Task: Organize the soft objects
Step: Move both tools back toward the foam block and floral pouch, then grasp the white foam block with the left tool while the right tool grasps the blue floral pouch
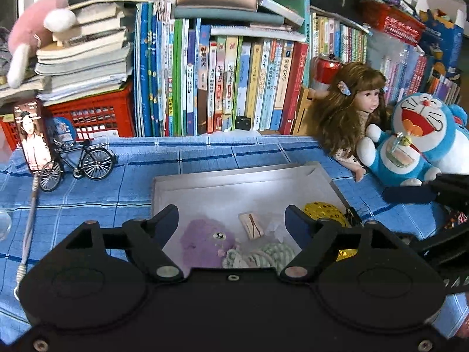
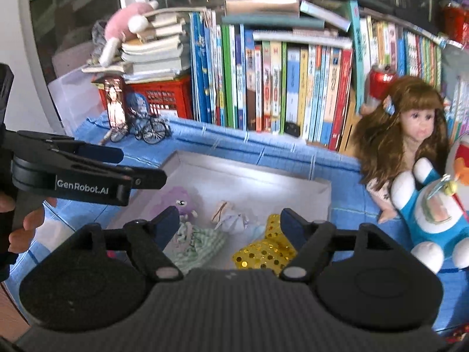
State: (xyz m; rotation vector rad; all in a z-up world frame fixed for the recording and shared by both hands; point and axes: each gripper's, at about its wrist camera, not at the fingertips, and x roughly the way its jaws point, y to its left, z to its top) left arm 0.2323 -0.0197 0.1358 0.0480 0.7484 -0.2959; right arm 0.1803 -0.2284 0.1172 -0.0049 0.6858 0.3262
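Note:
A shallow grey box (image 1: 222,182) (image 2: 252,173) lies on the blue checked cloth. In it lie a purple plush (image 1: 205,242) (image 2: 181,199), a green-striped cloth (image 1: 272,253) (image 2: 199,246), a small tan piece (image 1: 251,225), a white crumpled piece (image 2: 233,220) and a gold sequin piece (image 1: 322,211) (image 2: 266,252). My left gripper (image 1: 231,220) is open and empty above the box; it also shows from the side in the right wrist view (image 2: 140,167). My right gripper (image 2: 230,223) is open and empty over the box's near side.
A doll (image 1: 354,108) (image 2: 407,135) and a blue Doraemon plush (image 1: 416,140) (image 2: 433,214) sit right of the box. A toy bicycle (image 1: 79,164) and a phone (image 1: 32,135) stand at the left. Books (image 1: 222,82) line the back, with a pink plush (image 1: 35,32) on a stack.

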